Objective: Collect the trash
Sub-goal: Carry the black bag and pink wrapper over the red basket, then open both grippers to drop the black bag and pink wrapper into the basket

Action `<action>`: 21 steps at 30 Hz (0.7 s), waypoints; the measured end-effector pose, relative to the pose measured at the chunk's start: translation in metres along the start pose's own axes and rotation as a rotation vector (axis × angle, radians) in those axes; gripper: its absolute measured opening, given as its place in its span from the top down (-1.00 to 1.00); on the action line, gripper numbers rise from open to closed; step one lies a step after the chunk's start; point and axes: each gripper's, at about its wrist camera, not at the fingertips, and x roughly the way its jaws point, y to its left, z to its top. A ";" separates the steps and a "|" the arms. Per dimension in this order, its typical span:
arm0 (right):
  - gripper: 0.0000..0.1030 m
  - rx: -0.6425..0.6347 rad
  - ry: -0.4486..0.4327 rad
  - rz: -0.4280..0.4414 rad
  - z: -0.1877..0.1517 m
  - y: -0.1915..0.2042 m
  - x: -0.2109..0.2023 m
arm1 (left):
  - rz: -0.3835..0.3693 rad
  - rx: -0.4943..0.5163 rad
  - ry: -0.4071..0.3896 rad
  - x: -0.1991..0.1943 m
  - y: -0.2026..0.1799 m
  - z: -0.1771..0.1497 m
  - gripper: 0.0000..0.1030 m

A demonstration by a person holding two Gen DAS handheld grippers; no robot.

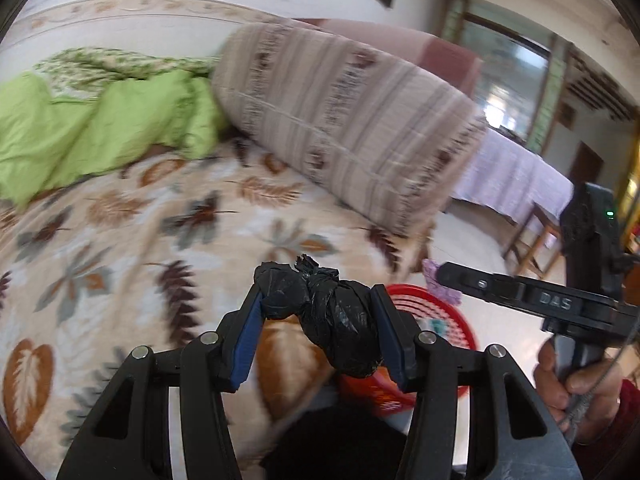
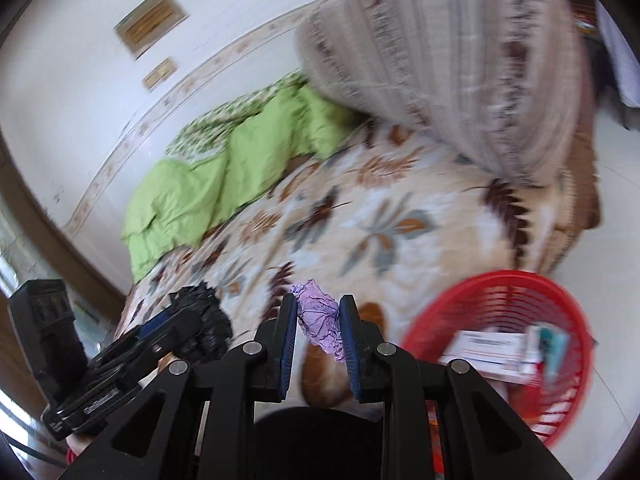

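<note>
My left camera looks down along my fingers over the bed [image 1: 120,240]; my right camera does likewise, close above it. Both share the leafy blanket, green quilt [image 2: 224,168] and red basket [image 2: 520,304].

Both handheld grippers are showing matte black plastic frames with triangular cut-outs and round silver pins at the linkage joints. The left gripper [image 1: 318,330] is wearing blue pads on the inner faces of its fingers; the right gripper [image 2: 319,334] is showing ribbed blue pads too. The right one's side is carrying raised lettering, a small green light is glowing on its black housing, and a grey cable is trailing past the hand [image 1: 576,376], which is wearing a dark red sleeve.
</note>
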 end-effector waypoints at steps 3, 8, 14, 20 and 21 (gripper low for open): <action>0.55 0.075 -0.028 -0.039 0.003 -0.037 -0.023 | -0.070 0.027 0.059 0.021 -0.037 0.001 0.00; 0.55 0.140 -0.052 -0.084 0.002 -0.078 -0.046 | -0.115 0.087 0.139 0.057 -0.078 -0.005 0.00; 0.55 0.184 -0.038 -0.102 -0.005 -0.103 -0.047 | -0.117 0.133 0.200 0.089 -0.092 -0.012 0.00; 0.55 0.213 -0.013 -0.105 -0.014 -0.117 -0.038 | -0.120 0.141 0.259 0.109 -0.097 -0.019 0.00; 0.55 0.217 -0.009 -0.107 -0.015 -0.118 -0.037 | -0.119 0.141 0.267 0.111 -0.098 -0.021 0.00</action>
